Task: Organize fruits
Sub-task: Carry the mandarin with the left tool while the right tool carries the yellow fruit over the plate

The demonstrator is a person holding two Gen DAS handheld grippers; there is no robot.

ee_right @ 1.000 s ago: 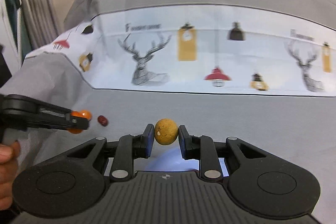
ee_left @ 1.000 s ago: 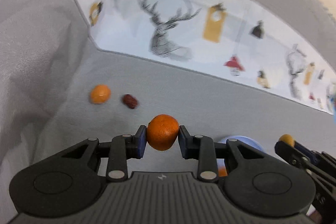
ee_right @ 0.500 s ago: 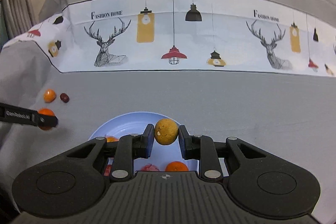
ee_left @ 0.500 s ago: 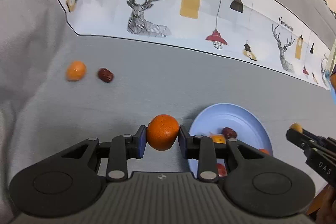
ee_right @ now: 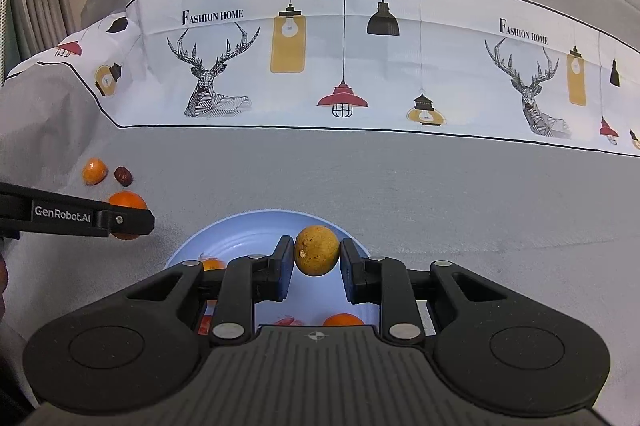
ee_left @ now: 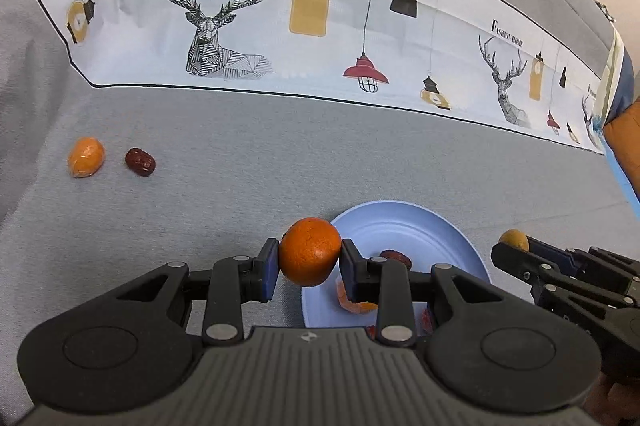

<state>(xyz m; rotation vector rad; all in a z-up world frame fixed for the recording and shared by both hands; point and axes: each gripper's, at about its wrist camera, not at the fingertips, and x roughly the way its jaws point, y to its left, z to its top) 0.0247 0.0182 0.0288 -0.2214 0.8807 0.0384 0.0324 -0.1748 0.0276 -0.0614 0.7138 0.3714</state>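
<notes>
Your left gripper (ee_left: pixel 309 263) holds an orange mandarin (ee_left: pixel 310 251) in its jaws, just left of the blue plate (ee_left: pixel 404 226). Your right gripper (ee_right: pixel 316 262) clamps a yellow-brown fruit (ee_right: pixel 317 249) above that plate. A small orange fruit (ee_left: pixel 85 157) and a red date (ee_left: pixel 140 162) lie together at the far left on the grey cloth.

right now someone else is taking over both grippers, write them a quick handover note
Left gripper: jaws shut on the orange tangerine, just left of the blue plate.
Right gripper: jaws shut on the yellow-brown fruit, over the plate.
Done: several fruits lie on the plate, including a red date and orange pieces.
Left: release both held fruits onto the plate, then fetch the small orange fruit and the loose date lying side by side on the grey cloth, far left.
</notes>
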